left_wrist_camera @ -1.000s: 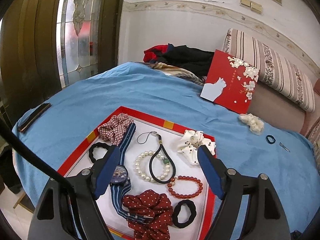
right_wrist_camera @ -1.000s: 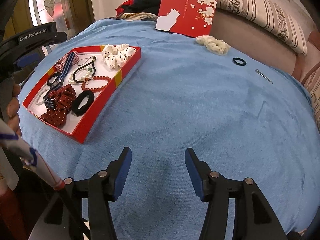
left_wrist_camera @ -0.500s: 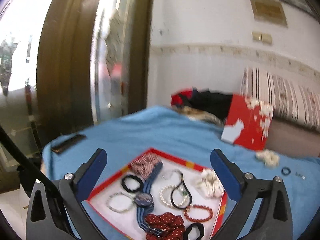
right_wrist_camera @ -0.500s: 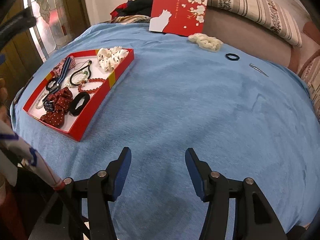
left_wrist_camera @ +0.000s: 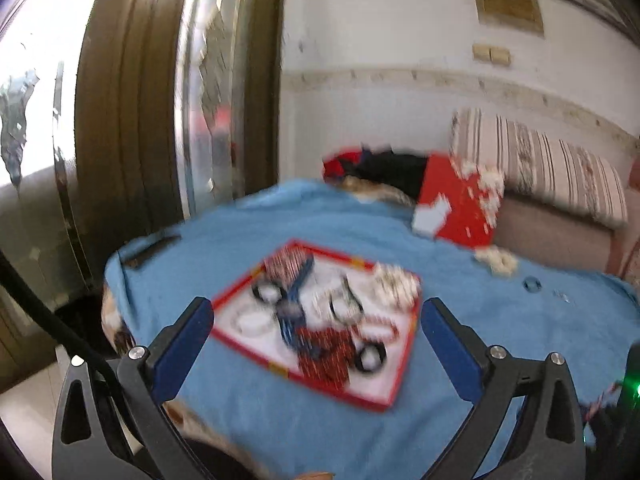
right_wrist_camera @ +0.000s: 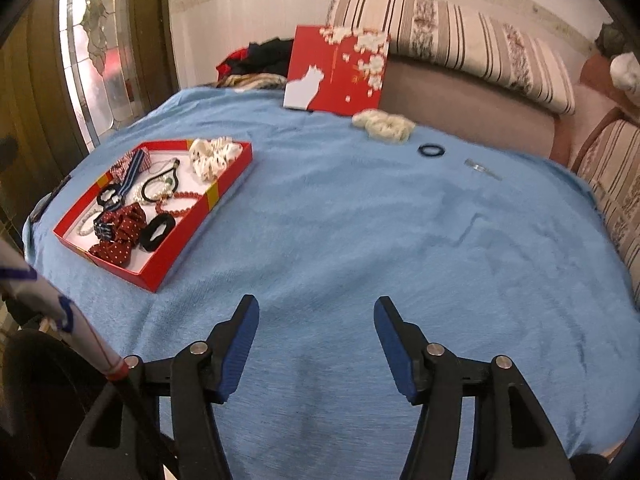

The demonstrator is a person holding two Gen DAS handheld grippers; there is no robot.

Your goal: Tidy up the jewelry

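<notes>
holding both the left gripper (left_wrist_camera: 316,332) and right gripper (right_wrist_camera: 316,336) with jaws wide and empty, you are facing a cream scrunchie (right_wrist_camera: 382,124) lying on the blue bench (right_wrist_camera: 360,220), looking soft, light, best pinched across its bunched middle.

red tray (right_wrist_camera: 192,246) | blue cloth (right_wrist_camera: 360,220) | red white-dotted scrunchie (right_wrist_camera: 120,236) | striped cushion (right_wrist_camera: 460,36)

My left gripper (left_wrist_camera: 316,316) fills the bottom of its frame, jaws spread very wide, nothing between the blue pads (left_wrist_camera: 186,344). My right gripper (right_wrist_camera: 316,316) sits low at centre of its frame, jaws parted less widely, also holding nothing, fingers (right_wrist_camera: 240,344) pointing up-frame.
</notes>
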